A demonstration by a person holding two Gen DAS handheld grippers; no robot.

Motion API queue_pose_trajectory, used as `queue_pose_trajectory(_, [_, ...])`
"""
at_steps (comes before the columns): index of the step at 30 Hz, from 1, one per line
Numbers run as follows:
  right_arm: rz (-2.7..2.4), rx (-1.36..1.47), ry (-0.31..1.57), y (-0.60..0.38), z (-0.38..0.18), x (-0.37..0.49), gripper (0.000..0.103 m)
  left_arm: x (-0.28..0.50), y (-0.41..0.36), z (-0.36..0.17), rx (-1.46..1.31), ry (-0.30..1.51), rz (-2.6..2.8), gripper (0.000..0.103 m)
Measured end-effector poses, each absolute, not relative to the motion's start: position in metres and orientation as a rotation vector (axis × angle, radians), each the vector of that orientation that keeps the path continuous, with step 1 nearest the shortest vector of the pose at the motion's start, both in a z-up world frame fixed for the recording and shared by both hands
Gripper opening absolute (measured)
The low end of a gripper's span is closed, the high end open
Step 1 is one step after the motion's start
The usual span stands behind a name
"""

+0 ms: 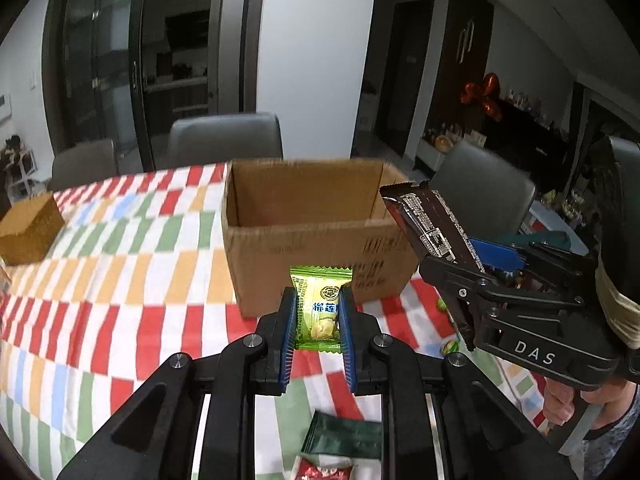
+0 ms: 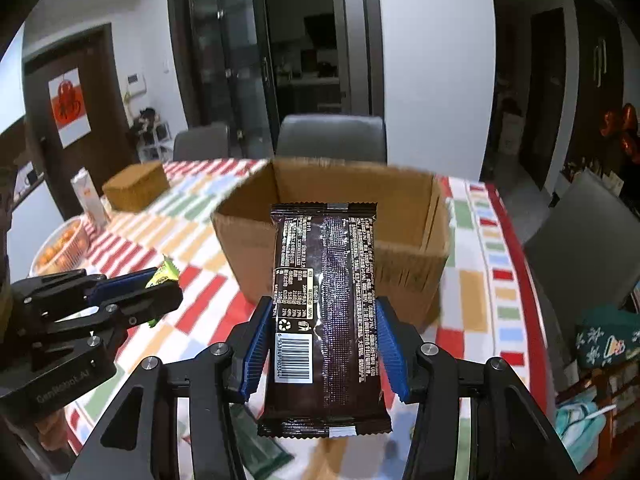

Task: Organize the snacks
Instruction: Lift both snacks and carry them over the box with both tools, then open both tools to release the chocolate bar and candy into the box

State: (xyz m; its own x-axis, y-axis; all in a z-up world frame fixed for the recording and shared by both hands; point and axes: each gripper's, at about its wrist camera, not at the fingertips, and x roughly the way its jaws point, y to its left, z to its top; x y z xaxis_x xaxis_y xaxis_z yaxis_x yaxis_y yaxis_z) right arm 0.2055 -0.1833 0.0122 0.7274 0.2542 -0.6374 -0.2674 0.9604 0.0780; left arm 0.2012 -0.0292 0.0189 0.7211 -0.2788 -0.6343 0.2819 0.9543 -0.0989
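Observation:
My left gripper is shut on a small green candy packet and holds it above the table, just in front of an open cardboard box. My right gripper is shut on a dark brown chocolate bar wrapper, held up in front of the same box. In the left wrist view the right gripper is at the right with the bar near the box's right corner. In the right wrist view the left gripper is at the left with the green packet.
A checked tablecloth covers the table. A dark green packet and a red one lie under my left gripper. A smaller brown box, a carton and a bowl of oranges stand at the far left. Grey chairs surround the table.

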Motion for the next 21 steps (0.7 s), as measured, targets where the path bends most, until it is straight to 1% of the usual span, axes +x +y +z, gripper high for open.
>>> queue_pose_trajectory(5, [0.282,-0.018,0.648,-0.186,0.035,0.209,0.051,0.208,-0.029,0.040,0.012,0.651,-0.315,0.021])
queue_pose_trajectory(11, [0.278,-0.037,0.623,-0.186,0.050,0.219,0.051,0.222,-0.031,0.053,0.020,0.630,-0.319,0.021])
queue_pose_trajectory(21, [0.278,-0.032,0.658,-0.191,0.061,0.264,0.051,0.262,-0.034,0.069,0.024,0.630,-0.319,0.021])
